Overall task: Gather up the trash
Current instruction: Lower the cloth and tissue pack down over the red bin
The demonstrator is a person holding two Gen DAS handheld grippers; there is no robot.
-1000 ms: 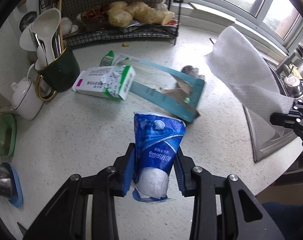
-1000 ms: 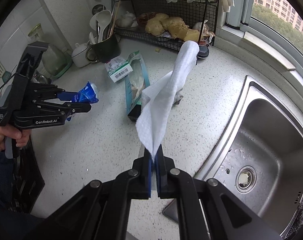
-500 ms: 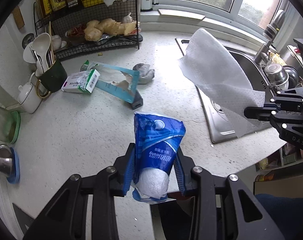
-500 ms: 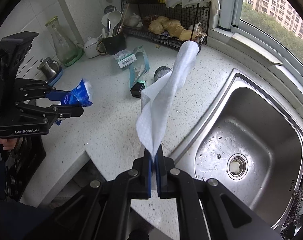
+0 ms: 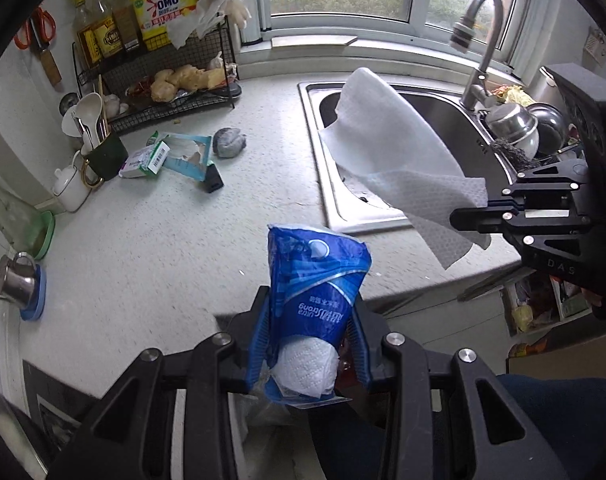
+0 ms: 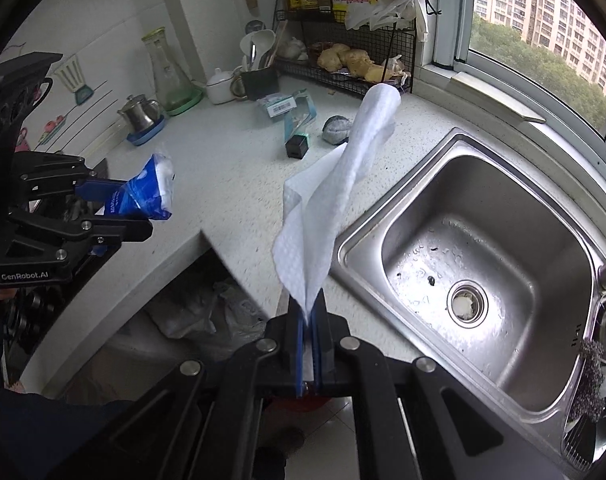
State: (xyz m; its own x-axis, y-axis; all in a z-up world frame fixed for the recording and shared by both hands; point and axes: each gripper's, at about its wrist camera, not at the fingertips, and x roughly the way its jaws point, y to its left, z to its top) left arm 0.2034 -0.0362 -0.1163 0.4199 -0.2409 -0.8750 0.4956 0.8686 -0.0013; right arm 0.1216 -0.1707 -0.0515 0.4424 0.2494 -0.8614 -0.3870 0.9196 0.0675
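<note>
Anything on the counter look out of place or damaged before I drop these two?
Yes: a torn teal box lies flat beside a small white carton, with a crumpled gray wad and a black cube beside it, all loose on the counter in front of the wire rack.

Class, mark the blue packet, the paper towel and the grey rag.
Blue packet (image 5: 317,292), left wrist view, printed front.
Paper towel (image 6: 335,196), right wrist view, middle fold.
Grey rag (image 5: 229,142), left wrist view, top surface.

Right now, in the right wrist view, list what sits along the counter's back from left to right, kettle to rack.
Steel kettle → glass carafe → white teapot → dark utensil mug → wire rack.
</note>
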